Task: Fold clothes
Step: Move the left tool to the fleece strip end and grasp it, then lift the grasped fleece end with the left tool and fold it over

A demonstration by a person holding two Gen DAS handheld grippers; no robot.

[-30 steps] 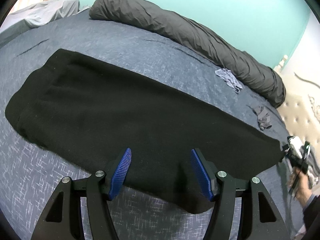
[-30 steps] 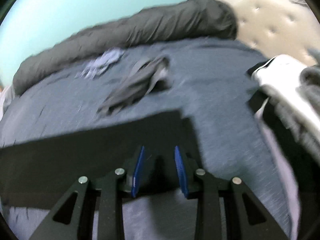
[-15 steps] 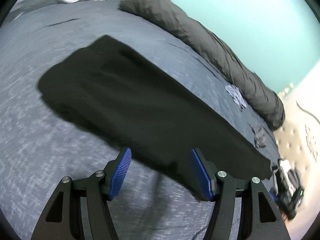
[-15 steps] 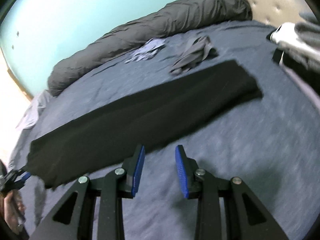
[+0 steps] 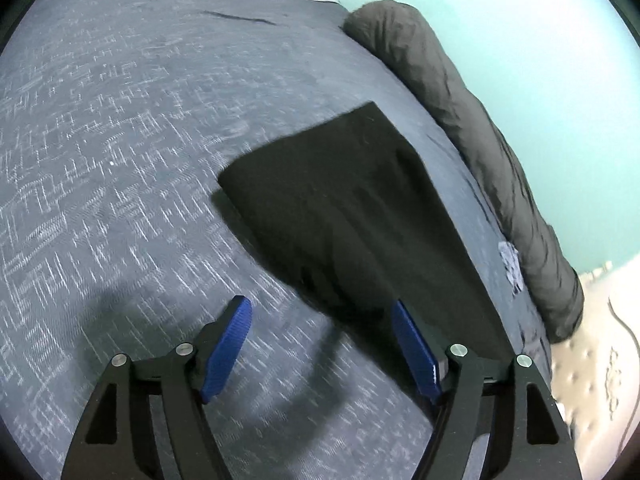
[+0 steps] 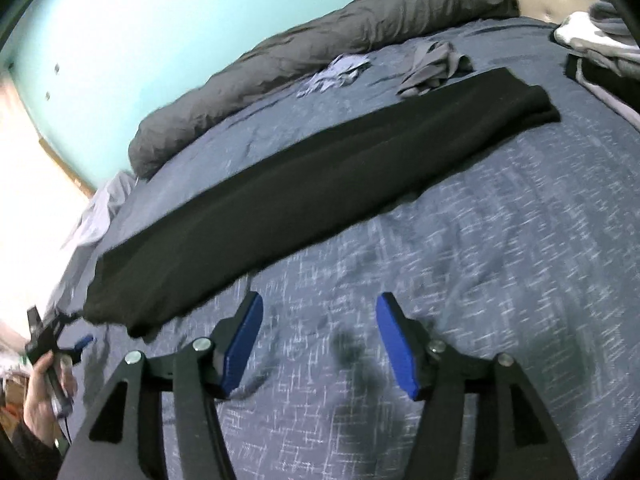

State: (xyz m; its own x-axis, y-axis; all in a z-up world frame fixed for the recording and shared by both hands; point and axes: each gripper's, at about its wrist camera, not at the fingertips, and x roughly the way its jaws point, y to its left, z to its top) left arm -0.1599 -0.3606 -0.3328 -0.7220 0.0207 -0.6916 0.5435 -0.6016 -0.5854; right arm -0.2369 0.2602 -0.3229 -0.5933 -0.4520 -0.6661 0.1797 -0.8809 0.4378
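A long black garment (image 6: pixel 320 176) lies flat on the blue-grey bedspread (image 6: pixel 500 280), folded lengthwise into a narrow strip. The right wrist view shows its whole length, running from lower left to upper right. My right gripper (image 6: pixel 319 344) hovers open over bare bedspread, just in front of the strip's near edge. The left wrist view looks along the garment (image 5: pixel 360 216) from one end. There my left gripper (image 5: pixel 320 344) is open and empty, its right finger over the garment's near corner. That same left gripper (image 6: pixel 60 344) appears in a hand at the strip's left end.
A rolled dark grey duvet (image 6: pixel 340 36) lies along the turquoise wall. Small crumpled grey clothes (image 6: pixel 436 66) and a pale blue piece (image 6: pixel 336 74) sit behind the black strip. A stack of white and grey clothes (image 6: pixel 592 36) is at the far right. A tufted headboard (image 5: pixel 592 360) stands beyond.
My right gripper let go of the garment's end, opened wide and pulled back. My left gripper swung toward the other end, still open. The garment stayed flat.
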